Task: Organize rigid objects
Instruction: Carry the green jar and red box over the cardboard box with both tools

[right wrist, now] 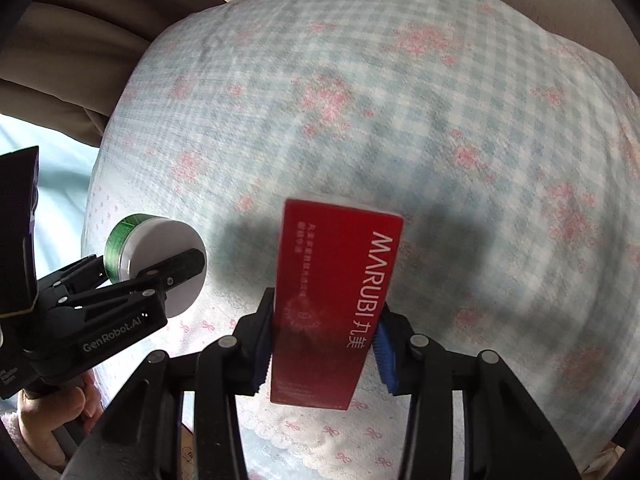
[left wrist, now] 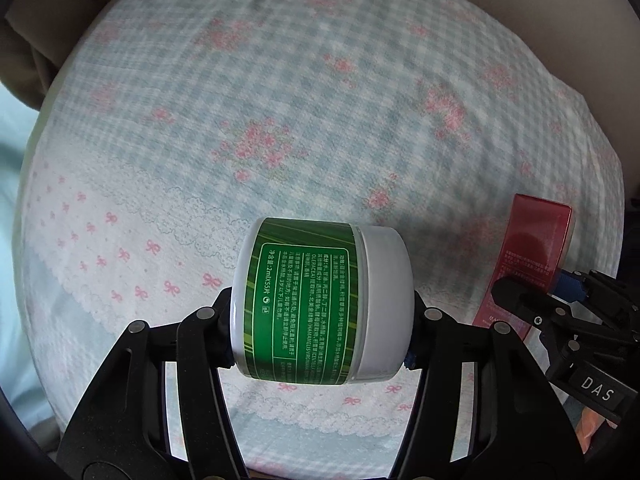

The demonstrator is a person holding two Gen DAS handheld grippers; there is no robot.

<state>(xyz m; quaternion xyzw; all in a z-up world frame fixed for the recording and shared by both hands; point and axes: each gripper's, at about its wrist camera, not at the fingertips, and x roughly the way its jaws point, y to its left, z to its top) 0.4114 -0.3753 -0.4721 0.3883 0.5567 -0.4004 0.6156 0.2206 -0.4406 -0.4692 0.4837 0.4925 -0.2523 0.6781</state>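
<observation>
My left gripper (left wrist: 322, 320) is shut on a white jar with a green label (left wrist: 320, 300), held sideways above the cloth, its white lid to the right. The jar also shows in the right wrist view (right wrist: 160, 256), at the left, clamped by the left gripper (right wrist: 160, 268). My right gripper (right wrist: 324, 344) is shut on a tall red box marked MARUBI (right wrist: 336, 300), held upright above the cloth. The red box also shows at the right edge of the left wrist view (left wrist: 532, 252), with the right gripper (left wrist: 532, 300) on it.
A blue-and-white checked cloth with pink flowers and a lace hem (left wrist: 320, 100) covers the rounded surface under both grippers; it fills the right wrist view too (right wrist: 440, 120). Beige padded furniture (right wrist: 80, 40) stands behind at the left. A pale blue sheet (left wrist: 12, 168) lies at the left.
</observation>
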